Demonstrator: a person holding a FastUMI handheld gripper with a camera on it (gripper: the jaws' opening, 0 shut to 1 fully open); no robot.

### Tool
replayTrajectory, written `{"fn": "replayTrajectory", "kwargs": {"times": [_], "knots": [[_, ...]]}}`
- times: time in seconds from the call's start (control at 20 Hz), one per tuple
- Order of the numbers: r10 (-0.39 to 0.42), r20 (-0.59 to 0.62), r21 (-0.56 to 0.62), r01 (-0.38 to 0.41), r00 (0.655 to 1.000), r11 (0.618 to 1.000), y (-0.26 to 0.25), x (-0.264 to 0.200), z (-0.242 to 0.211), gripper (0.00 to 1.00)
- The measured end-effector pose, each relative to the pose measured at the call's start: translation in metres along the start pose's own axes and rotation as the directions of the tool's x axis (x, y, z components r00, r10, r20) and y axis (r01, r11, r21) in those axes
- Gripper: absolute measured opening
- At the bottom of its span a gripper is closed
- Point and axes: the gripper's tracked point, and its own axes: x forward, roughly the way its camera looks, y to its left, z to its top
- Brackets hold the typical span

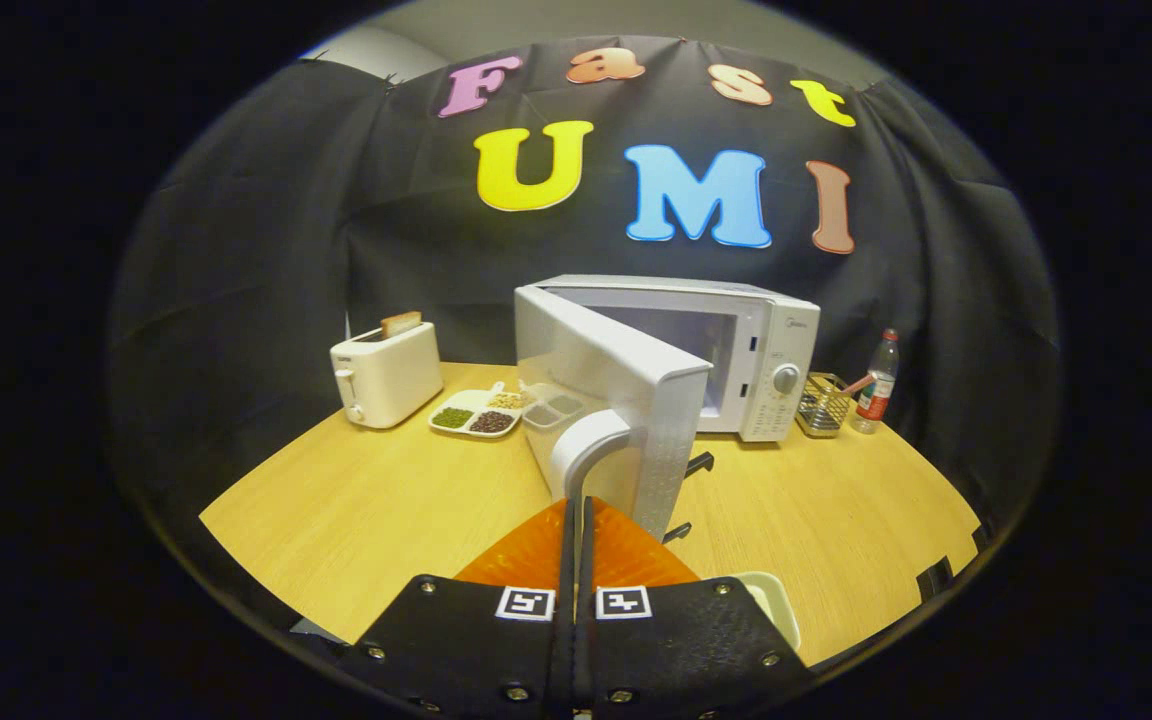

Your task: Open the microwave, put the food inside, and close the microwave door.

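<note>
Gripper fingers lying closed together, nothing between them, just short of the door handle | microwave door standing swung open | food dish waiting beside the fingers | next, likely: spreading fingers, grasping dish.

Black cloth wall drapes the booth behind a light wooden table; a pale ceiling strip shows at twelve o'clock.

Open microwave door blocks hand-held gripper ahead.
</note>
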Motion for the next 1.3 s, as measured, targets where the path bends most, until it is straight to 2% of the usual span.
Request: {"fn": "replayTrajectory", "kwargs": {"times": [0.25, 0.55, 0.85, 0.95, 1.15, 1.3], "knots": [[-0.117, -0.020, 0.084, 0.119, 0.993, 0.989, -0.049, 0.018, 0.003, 0.01], [-0.213, -0.016, 0.139, 0.213, 0.977, 0.967, -0.093, 0.044, 0.020, 0.02], [-0.300, 0.010, 0.112, 0.297, 0.954, 0.948, -0.124, 0.064, 0.043, 0.02], [-0.297, 0.034, 0.092, 0.293, 0.954, 0.952, -0.122, 0.067, 0.053, 0.02], [-0.348, 0.037, 0.011, 0.348, 0.937, 0.938, -0.131, 0.082, 0.060, 0.03], [-0.354, 0.041, 0.044, 0.352, 0.934, 0.935, -0.143, 0.096, 0.068, 0.03]]}}
